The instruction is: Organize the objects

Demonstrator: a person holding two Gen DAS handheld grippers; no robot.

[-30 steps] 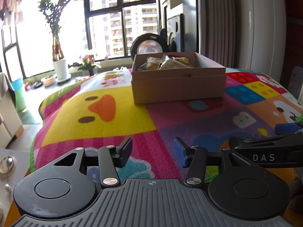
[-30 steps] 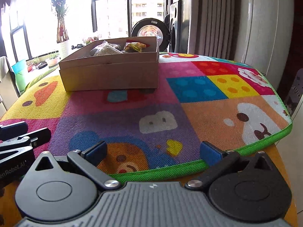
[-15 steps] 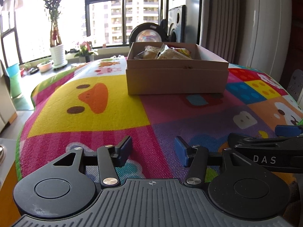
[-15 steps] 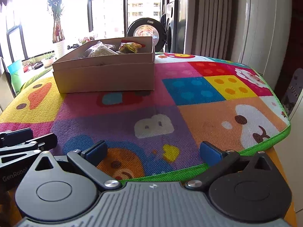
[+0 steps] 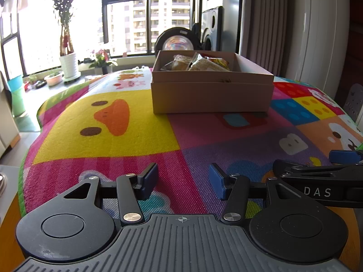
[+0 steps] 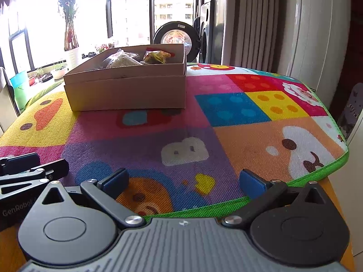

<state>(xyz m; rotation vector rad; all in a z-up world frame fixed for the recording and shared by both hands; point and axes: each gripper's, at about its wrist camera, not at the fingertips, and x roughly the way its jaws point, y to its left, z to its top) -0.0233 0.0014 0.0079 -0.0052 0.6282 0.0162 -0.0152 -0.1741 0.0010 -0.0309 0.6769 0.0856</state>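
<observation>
A brown cardboard box (image 5: 212, 93) (image 6: 127, 90) sits at the far side of a colourful cartoon mat (image 5: 109, 136) (image 6: 226, 131). Inside it lie several plastic-wrapped snack packets (image 5: 199, 63) (image 6: 140, 57). My left gripper (image 5: 183, 181) hovers low over the mat's near edge, open, with nothing between its blue pads. My right gripper (image 6: 184, 182) stands wider open at the near edge, also holding nothing. Each gripper shows at the side of the other's view: the right one (image 5: 322, 176) and the left one (image 6: 25, 172). Both are well short of the box.
The mat covers a round wooden table (image 6: 338, 185) whose edge shows near right. Behind stand a window with potted plants (image 5: 68, 45), a round black appliance (image 5: 177, 40), a speaker (image 5: 212, 29) and grey curtains (image 5: 261, 22). Open mat lies between grippers and box.
Both views have shifted slightly; the box sits a little more to the right in the left wrist view and left in the right wrist view. Neither gripper's jaws have changed.
</observation>
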